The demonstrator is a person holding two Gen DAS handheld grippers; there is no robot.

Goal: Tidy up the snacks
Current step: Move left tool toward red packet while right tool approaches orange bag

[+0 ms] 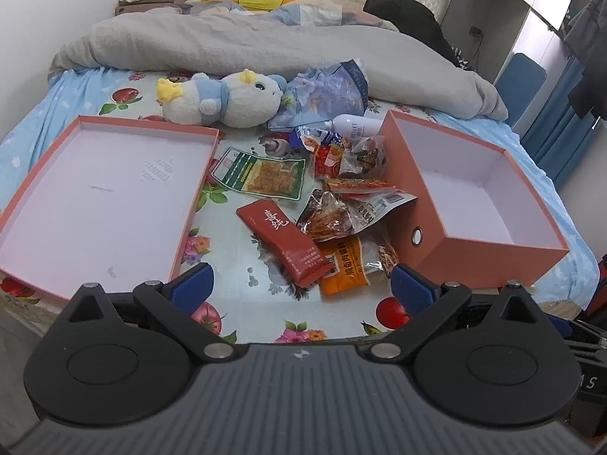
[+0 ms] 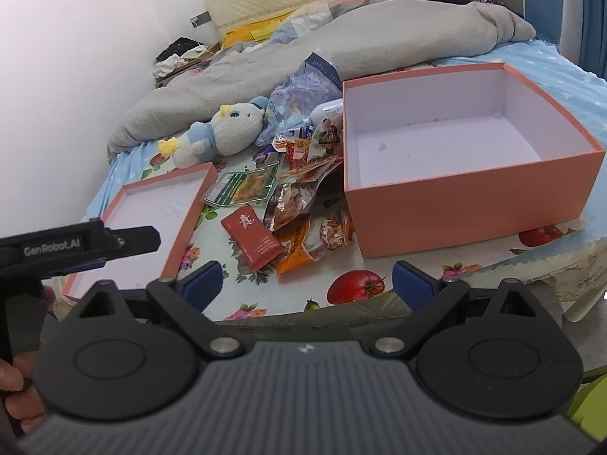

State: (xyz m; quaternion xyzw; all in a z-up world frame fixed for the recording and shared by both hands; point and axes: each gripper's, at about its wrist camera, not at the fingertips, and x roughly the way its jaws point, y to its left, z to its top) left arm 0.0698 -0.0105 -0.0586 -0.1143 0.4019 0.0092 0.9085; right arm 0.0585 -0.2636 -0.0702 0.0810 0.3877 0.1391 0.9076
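Note:
A pile of snack packets lies on the flowered bed sheet between a shallow pink lid point(image 1: 102, 193) on the left and a deep pink box point(image 1: 478, 193) on the right. Nearest is a dark red packet point(image 1: 284, 242), with an orange packet point(image 1: 343, 261), a green packet point(image 1: 261, 172) and several clear ones point(image 1: 334, 216) behind. My left gripper point(image 1: 301, 284) is open and empty, short of the pile. My right gripper point(image 2: 307, 284) is open and empty near the bed's front edge; it sees the red packet point(image 2: 252, 237), the box point(image 2: 463, 159) and the lid point(image 2: 151, 216).
A plush toy point(image 1: 224, 96), a blue tissue pack point(image 1: 326, 91) and a white bottle point(image 1: 356, 125) lie behind the snacks. A grey duvet point(image 1: 265, 45) covers the far bed. The left gripper body point(image 2: 76, 246) shows at the left of the right wrist view.

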